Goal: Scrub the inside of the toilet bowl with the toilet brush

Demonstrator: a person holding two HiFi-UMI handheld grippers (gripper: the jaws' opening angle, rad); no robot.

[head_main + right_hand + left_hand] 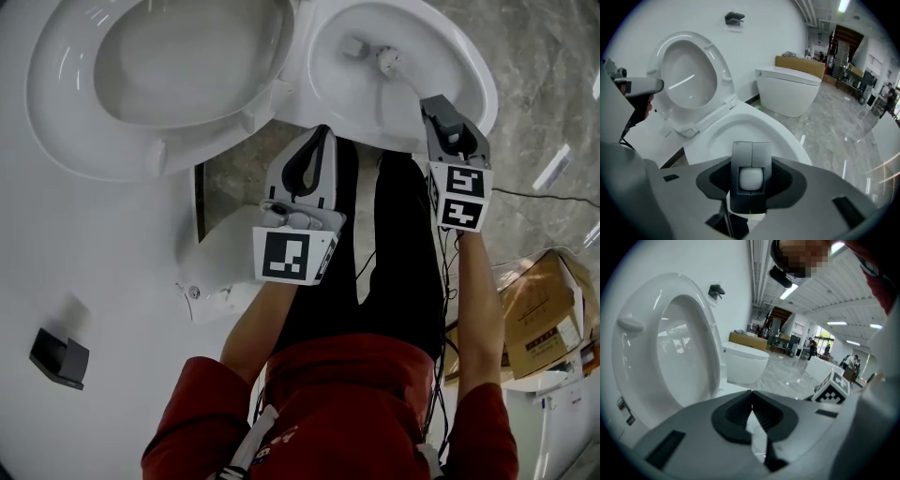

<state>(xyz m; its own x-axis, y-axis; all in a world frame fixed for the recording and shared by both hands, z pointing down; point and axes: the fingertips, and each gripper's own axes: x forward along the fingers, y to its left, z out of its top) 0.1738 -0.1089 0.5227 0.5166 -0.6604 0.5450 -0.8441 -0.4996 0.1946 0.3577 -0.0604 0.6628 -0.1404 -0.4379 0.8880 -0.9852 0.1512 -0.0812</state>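
The white toilet bowl (473, 70) lies at the upper right of the head view, its seat and lid (66, 122) raised to the left. My right gripper (434, 105) hangs over the bowl's near rim, pointing steeply down, shut on the white handle of the toilet brush. The brush head (387, 58) sits inside the bowl. In the right gripper view the handle's end (751, 179) shows gripped inside the right gripper (751, 146), with the bowl (740, 129) beyond. My left gripper (321, 133) hovers beside the bowl's left side, shut and empty, jaw tips meeting (751, 401).
A second white toilet (787, 89) stands further back on the marble floor. A black fixture (734, 18) hangs on the white wall. A cardboard box (539, 314) sits at the right. The person's black-trousered legs (394, 244) stand before the bowl.
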